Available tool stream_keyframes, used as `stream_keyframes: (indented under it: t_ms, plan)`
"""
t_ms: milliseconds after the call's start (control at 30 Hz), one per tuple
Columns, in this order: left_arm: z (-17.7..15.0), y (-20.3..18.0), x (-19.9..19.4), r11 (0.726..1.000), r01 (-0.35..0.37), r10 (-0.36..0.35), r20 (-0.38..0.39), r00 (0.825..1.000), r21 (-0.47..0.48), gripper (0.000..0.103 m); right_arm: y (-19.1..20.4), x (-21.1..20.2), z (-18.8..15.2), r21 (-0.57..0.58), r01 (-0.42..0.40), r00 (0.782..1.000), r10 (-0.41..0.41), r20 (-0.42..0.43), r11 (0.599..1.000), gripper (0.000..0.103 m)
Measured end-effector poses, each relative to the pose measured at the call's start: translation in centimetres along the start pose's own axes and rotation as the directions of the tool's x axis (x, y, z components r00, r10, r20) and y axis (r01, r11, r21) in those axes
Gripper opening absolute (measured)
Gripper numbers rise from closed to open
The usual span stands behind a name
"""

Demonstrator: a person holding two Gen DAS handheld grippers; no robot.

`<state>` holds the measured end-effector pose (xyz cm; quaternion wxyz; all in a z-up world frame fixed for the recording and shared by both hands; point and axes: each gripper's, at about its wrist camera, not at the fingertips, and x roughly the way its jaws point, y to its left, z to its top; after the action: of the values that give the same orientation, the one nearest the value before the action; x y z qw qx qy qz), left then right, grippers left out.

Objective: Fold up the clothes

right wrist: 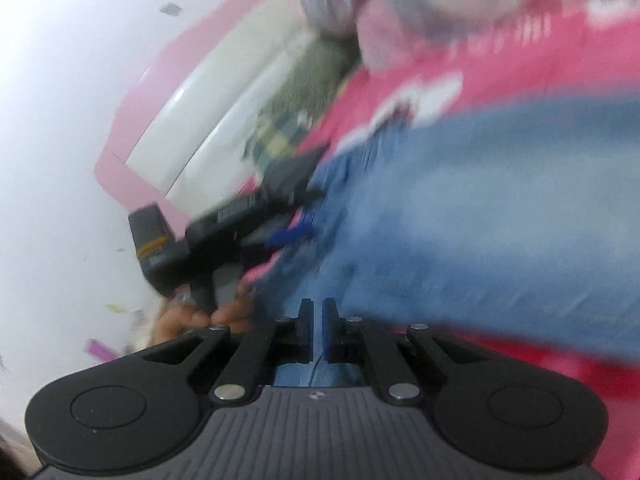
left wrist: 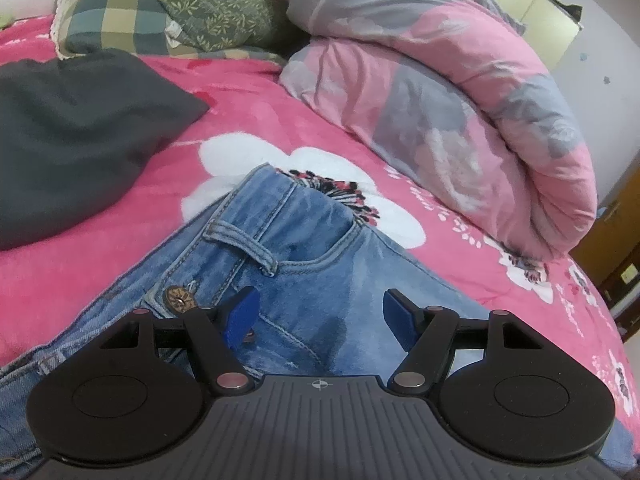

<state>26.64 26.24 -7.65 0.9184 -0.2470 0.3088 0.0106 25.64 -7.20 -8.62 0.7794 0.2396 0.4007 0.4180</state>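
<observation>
The left gripper [left wrist: 318,312] hung with jaws wide over the jeans' [left wrist: 296,240] waistband. The right gripper [right wrist: 317,320] had jaws pinched on blurred denim between them.

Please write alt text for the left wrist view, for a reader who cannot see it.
Open left tongs hover over the waistband of light blue jeans lying on a pink floral bedspread. A dark grey garment lies to the left, a rolled pink-and-grey quilt to the right, and patterned pillows behind.
</observation>
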Motion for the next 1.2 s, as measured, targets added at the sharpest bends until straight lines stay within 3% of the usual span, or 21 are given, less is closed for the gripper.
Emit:
stream_keyframes:
  t_ms: [67, 133, 167, 233, 267, 367, 467, 533, 600, 667, 700, 800, 833, 867, 900, 967, 1000, 1067, 1133, 1200]
  plan:
    - [-0.1, -0.4, 0.0, 1.000, 0.000, 0.000, -0.003, 1.000, 0.017, 0.069, 0.7, -1.0, 0.8, -0.052, 0.119, 0.992, -0.117, 0.053, 0.991, 0.005]
    - [-0.3, -1.0, 0.0, 0.999, 0.004, -0.004, -0.003, 1.000, 0.046, 0.069, 1.0, -0.1, 0.7, -0.140, 0.270, 0.963, -0.268, 0.036, 0.953, 0.005]
    - [-0.4, -1.2, 0.0, 0.998, 0.003, -0.003, -0.002, 1.000, 0.061, 0.069, 0.7, 0.9, 0.2, -0.161, 0.316, 0.946, -0.322, -0.013, 0.935, 0.005]
    - [-0.6, -1.7, 0.0, 0.996, -0.003, 0.003, 0.000, 1.000, 0.087, 0.069, -1.0, 3.0, -1.7, -0.126, 0.339, 0.927, -0.354, -0.122, 0.932, 0.004]
    - [-0.7, -1.9, 0.1, 0.995, -0.007, 0.007, 0.000, 1.000, 0.098, 0.069, -0.9, 2.6, -2.3, -0.140, 0.332, 0.935, -0.345, -0.084, 0.933, 0.004]
    - [-1.0, -1.9, 0.5, 0.994, -0.016, 0.018, -0.016, 1.000, 0.109, 0.069, -0.1, 1.4, -2.0, -0.145, 0.345, 0.928, -0.360, -0.099, 0.927, 0.005]
    - [-1.1, -1.9, 0.7, 0.994, -0.024, 0.026, -0.021, 0.999, 0.110, 0.069, 1.6, -1.5, -1.8, -0.216, 0.416, 0.907, -0.420, 0.031, 0.883, 0.005]
    - [-1.1, -1.9, 0.9, 0.994, -0.028, 0.031, -0.021, 0.999, 0.110, 0.069, 1.0, -4.0, -1.5, -0.167, 0.476, 0.878, -0.458, 0.138, 0.863, 0.005]
    - [-1.2, -1.9, 0.9, 0.993, -0.033, 0.036, -0.023, 0.999, 0.113, 0.069, -1.1, -5.3, -1.8, -0.108, 0.536, 0.842, -0.520, 0.141, 0.838, 0.007]
    - [-1.3, -2.0, 1.0, 0.992, -0.038, 0.042, -0.024, 0.999, 0.117, 0.069, -3.9, -5.6, -3.6, -0.066, 0.575, 0.818, -0.571, 0.066, 0.816, 0.006]
    - [-1.3, -1.9, 1.0, 0.993, -0.038, 0.041, -0.024, 0.999, 0.116, 0.069, -4.3, -6.8, -4.4, -0.026, 0.539, 0.839, -0.535, 0.099, 0.842, 0.006]
    - [-1.3, -1.9, 1.0, 0.993, -0.041, 0.044, -0.024, 0.999, 0.113, 0.069, -3.8, -9.1, -4.7, 0.028, 0.518, 0.851, -0.518, 0.082, 0.855, 0.007]
    - [-1.3, -2.0, 1.1, 0.992, -0.045, 0.048, -0.023, 0.999, 0.117, 0.069, -3.6, -10.4, -4.4, 0.042, 0.521, 0.845, -0.522, 0.120, 0.853, 0.007]
    - [-1.4, -2.1, 1.1, 0.991, -0.048, 0.051, -0.022, 0.998, 0.124, 0.069, -3.6, -11.7, -4.4, 0.044, 0.526, 0.835, -0.526, 0.164, 0.849, 0.007]
    - [-1.4, -2.1, 1.1, 0.990, -0.051, 0.054, -0.022, 0.998, 0.130, 0.069, -4.0, -13.0, -4.0, 0.062, 0.552, 0.807, -0.552, 0.209, 0.831, 0.007]
    - [-1.5, -2.2, 1.1, 0.989, -0.055, 0.058, -0.020, 0.998, 0.136, 0.069, -5.3, -15.3, -3.4, 0.101, 0.620, 0.734, -0.621, 0.277, 0.778, 0.010]
    - [-1.5, -2.2, 1.1, 0.989, -0.055, 0.058, -0.020, 0.998, 0.136, 0.069, -6.3, -15.7, -3.5, 0.107, 0.672, 0.689, -0.672, 0.272, 0.733, 0.015]
    - [-1.5, -2.1, 1.1, 0.990, -0.053, 0.057, -0.021, 0.998, 0.134, 0.069, -8.7, -15.1, -4.5, 0.096, 0.747, 0.637, -0.749, 0.183, 0.658, 0.016]
    - [-1.4, -2.1, 1.2, 0.989, -0.057, 0.061, -0.019, 0.998, 0.134, 0.069, -7.9, -15.5, -6.1, 0.080, 0.736, 0.647, -0.733, 0.210, 0.672, 0.017]
    - [-1.4, -2.2, 1.3, 0.989, -0.062, 0.065, -0.018, 0.998, 0.136, 0.070, -6.5, -15.7, -6.4, 0.060, 0.746, 0.643, -0.740, 0.197, 0.663, 0.017]
